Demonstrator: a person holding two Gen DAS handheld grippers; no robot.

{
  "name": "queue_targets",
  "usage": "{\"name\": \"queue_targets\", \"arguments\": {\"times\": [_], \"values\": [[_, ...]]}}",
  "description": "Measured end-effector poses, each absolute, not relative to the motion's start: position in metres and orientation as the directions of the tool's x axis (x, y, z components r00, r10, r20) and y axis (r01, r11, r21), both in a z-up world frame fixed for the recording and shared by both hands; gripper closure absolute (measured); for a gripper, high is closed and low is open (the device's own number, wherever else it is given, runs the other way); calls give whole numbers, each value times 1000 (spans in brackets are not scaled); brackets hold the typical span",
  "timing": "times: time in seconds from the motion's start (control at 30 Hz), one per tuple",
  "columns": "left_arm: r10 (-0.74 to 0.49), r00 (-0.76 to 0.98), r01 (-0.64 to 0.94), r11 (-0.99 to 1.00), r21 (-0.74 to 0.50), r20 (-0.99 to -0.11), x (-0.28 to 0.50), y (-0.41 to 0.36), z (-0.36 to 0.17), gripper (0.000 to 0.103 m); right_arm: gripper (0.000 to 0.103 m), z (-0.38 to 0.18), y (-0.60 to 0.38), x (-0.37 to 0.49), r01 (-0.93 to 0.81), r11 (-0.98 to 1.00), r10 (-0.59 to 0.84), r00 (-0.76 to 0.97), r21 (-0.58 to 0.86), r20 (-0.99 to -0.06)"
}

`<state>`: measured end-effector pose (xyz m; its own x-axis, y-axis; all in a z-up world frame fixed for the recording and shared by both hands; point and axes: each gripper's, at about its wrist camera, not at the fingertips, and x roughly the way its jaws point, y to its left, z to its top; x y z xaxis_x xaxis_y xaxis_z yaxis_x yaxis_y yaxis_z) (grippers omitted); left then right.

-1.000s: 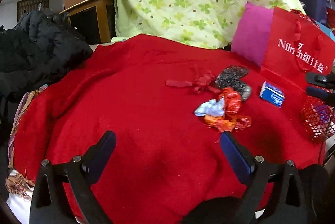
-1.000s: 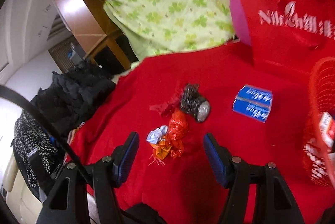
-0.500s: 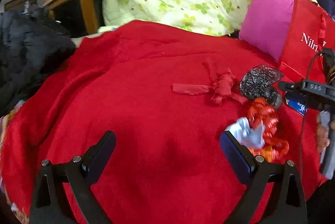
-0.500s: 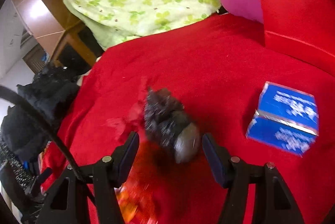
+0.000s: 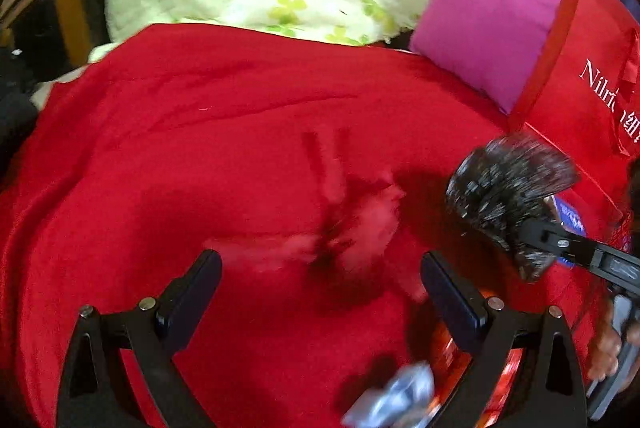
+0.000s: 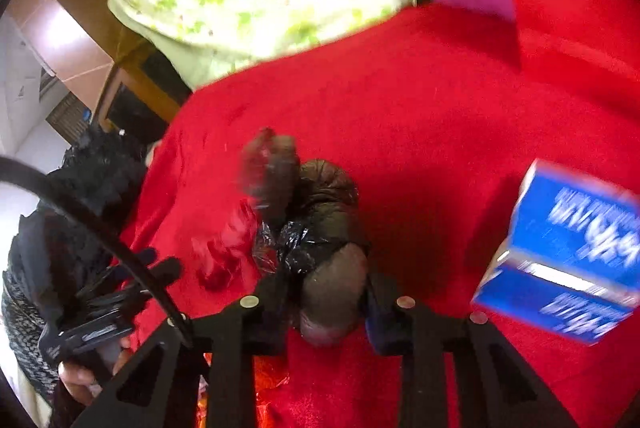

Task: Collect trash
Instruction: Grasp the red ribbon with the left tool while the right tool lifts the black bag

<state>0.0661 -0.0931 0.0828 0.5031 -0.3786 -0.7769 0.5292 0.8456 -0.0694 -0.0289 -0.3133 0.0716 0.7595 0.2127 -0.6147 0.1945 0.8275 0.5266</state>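
Black crumpled wrapper [image 6: 316, 244] sits between right gripper [image 6: 326, 292] fingers, jaws narrowed onto it, contact both sides; long axis runs away from tongs, toward far quilt. Lift-off from red blanket [image 5: 200, 148] unclear. Judgement: right hand owns this piece.
Left gripper [image 5: 320, 284] wide, holding nothing; red ribbon scrap [image 5: 360, 224] just beyond its tips, blurred.
Orange foil [image 5: 448, 352] and white scrap [image 5: 396, 396] near, right of left tongs.
Blue box [image 6: 568, 264] right of wrapper, apart.
No bin in view; red shopping bag [image 5: 592, 76] far right, contents hidden.

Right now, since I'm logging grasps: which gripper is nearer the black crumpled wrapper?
Right. The right gripper is closed around the black crumpled wrapper; the left gripper hangs open beside it, over the red ribbon scrap.
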Motion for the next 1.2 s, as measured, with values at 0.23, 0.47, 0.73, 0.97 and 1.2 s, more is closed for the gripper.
{"name": "queue_targets", "arguments": {"times": [0.23,0.47,0.73,0.97,1.2], "values": [[-322,411,502,861,-83,-853,98,-133,54,34,72,98,-326,-49,230,834,102,829,502,-550],[-304,401,489,869,-79,-864,87,-128,53,65,72,103,-323,-55,221,833,99,842,506,-531],[-309,588,429,902,-36,-747,23,-81,141,66,72,137,-307,-93,163,854,75,901,495,-427],[-269,709,399,915,56,-652,-65,-60,201,65,71,165,-274,-147,99,870,91,931,484,-354],[-285,757,406,911,80,-589,-148,-65,224,65,71,197,-268,-226,64,889,91,946,453,-312]]}}
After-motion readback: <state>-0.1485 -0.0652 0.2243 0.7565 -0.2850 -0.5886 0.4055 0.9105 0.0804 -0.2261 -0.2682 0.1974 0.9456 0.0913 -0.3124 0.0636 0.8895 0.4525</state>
